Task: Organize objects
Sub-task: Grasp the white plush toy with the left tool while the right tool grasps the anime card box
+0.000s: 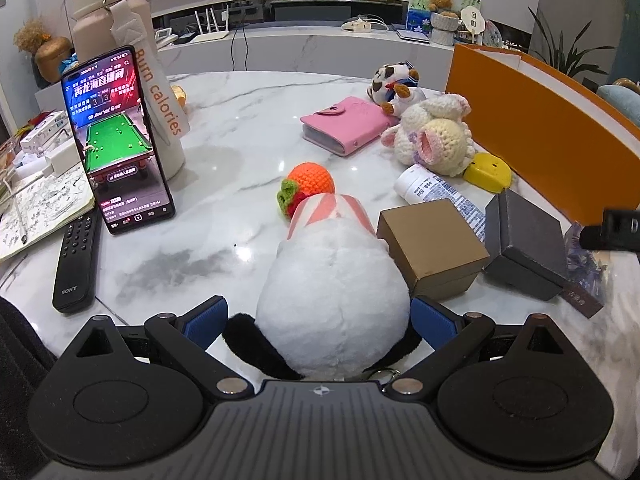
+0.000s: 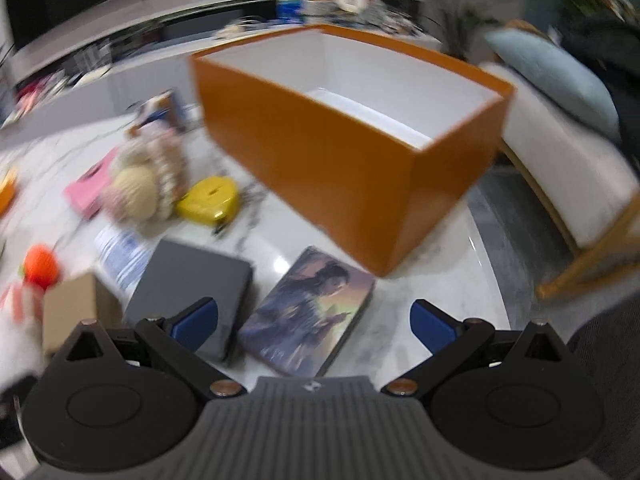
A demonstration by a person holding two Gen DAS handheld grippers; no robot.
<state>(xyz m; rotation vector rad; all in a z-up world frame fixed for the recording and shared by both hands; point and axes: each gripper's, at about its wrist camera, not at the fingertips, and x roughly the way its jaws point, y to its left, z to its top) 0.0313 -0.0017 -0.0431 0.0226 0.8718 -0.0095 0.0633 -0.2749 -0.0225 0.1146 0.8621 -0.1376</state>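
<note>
My left gripper (image 1: 320, 316) is open, its blue pads on either side of a white plush toy (image 1: 334, 296) with pink striped front and black ears; the left pad stands apart from it, and I cannot tell if the right pad touches. My right gripper (image 2: 314, 316) is open and empty above a picture-cover book (image 2: 308, 312) and a dark grey box (image 2: 188, 284). The open orange box (image 2: 340, 152) with white inside stands beyond. An orange crochet fruit (image 1: 308, 184), pink wallet (image 1: 344, 124), crochet bunny (image 1: 436, 136), cow plush (image 1: 394, 84), yellow case (image 1: 488, 172) and brown box (image 1: 432, 248) lie on the marble table (image 1: 224, 248).
A phone (image 1: 116, 136) leans on a pink water bottle (image 1: 124, 68) at the left, with a Sony remote (image 1: 76, 260) and notebook (image 1: 40, 204) near the edge. A white tube (image 1: 436, 192) lies by the brown box. A sofa (image 2: 560, 120) is right of the table.
</note>
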